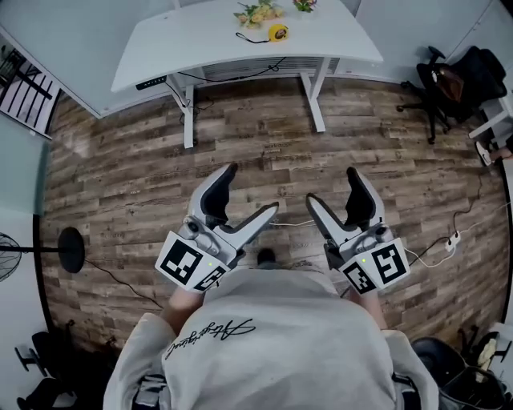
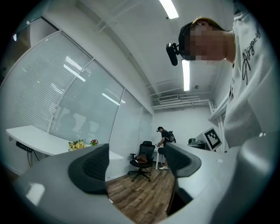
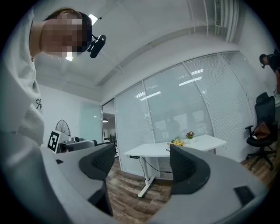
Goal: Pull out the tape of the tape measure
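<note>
Yellow tape measure lies on white table.

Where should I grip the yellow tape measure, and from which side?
Probably clamp the yellow tape measure across its round case, coming from the near edge of the table: flowers crowd its far side. Its tape tip is too small to see.

From your head view, the tape measure on the surface is too small for you to tell whether any tape is out. The flowers beside it are cut off by the top edge. Your sweatshirt hides most of your arms. In the right gripper view, the tape measure cannot be made out.
</note>
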Motion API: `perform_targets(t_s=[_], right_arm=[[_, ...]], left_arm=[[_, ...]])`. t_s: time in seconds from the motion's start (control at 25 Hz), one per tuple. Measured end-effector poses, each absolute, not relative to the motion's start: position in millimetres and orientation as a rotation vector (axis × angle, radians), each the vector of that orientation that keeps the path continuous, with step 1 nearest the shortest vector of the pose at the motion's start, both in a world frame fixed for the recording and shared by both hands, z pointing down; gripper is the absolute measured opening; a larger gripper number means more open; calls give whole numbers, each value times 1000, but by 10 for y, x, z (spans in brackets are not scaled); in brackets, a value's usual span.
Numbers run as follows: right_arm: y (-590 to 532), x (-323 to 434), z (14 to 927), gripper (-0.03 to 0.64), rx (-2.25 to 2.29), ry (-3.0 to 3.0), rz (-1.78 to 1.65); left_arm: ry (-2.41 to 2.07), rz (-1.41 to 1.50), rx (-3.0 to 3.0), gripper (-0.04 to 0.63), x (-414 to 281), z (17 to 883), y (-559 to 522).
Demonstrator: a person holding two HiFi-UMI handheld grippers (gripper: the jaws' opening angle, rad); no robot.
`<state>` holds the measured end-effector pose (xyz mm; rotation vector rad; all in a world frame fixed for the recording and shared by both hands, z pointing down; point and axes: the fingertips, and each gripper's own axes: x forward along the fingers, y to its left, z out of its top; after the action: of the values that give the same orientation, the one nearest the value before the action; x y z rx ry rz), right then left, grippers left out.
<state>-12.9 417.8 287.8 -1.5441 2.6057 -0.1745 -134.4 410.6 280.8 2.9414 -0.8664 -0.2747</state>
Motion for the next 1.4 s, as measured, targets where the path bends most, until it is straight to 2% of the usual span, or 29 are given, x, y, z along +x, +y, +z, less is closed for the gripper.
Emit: perform_targets(t_s=[0.04, 0.28, 0.52, 0.84, 1.4], right_arm=[[4175, -121, 2874, 376, -1549, 2607, -165], [4118, -123, 2937, 376, -1604, 2625, -137], [4060, -148, 2994, 419, -1637, 2618, -149], [4027, -87, 2978, 442, -1667, 2601, -145], [3934, -135, 2967, 446, -1666, 2593, -198]], left_arm=[[-871, -266, 2950, 394, -1329, 2811, 4100], [-989, -239, 2939, 394, -1461, 2832, 4022], [-1065, -190, 2910, 394, -1641, 2942, 3911], [-1113, -165, 2918, 396, -1685, 2922, 3839], [-1123, -145, 2927, 399, -1830, 2929, 3741]])
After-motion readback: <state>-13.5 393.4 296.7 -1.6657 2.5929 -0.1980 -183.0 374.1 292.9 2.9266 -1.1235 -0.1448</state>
